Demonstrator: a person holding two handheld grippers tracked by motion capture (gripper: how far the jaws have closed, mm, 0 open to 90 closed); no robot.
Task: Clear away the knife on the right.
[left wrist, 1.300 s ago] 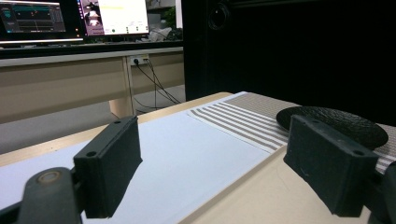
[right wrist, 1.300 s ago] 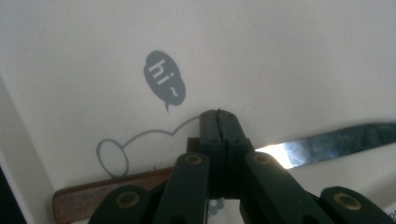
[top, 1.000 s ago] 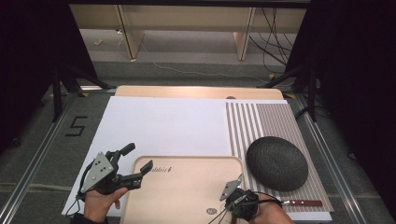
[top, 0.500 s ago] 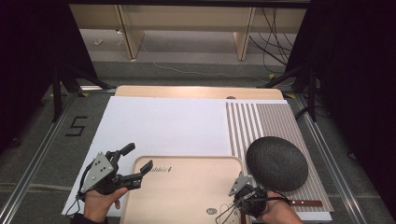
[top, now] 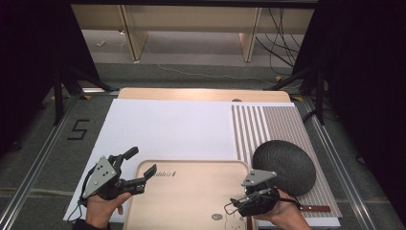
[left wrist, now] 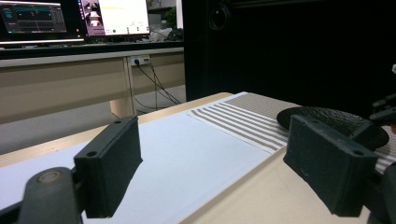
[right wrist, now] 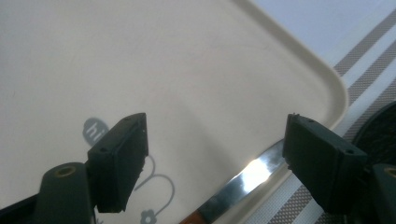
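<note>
— Right gripper (right wrist: pixel 217 140): how are its jaws set, and is anything held?

— They are spread wide and nothing is held. It is poised low over the near right corner of the tray (top: pixel 191 165).

— Where is the knife (right wrist: pixel 254 171) found?

— Just below and ahead of that gripper. In the right gripper view the steel blade is seen lying across the tray's rim, inside the gap between the jaws but nearer the right one; in the high view the brown handle (top: pixel 313 208) is seen on the striped mat (top: pixel 268 124), close to the dark round plate (top: pixel 283 165).

— And its long axis?

— It runs slantwise to the line between the jaws, so a turn of the wrist would probably be needed before closing.

— Which hand is nearer?

— The right, clearly. The left gripper (top: pixel 140 163), also wide open, is held at the tray's far left edge, well apart from the knife.
</note>
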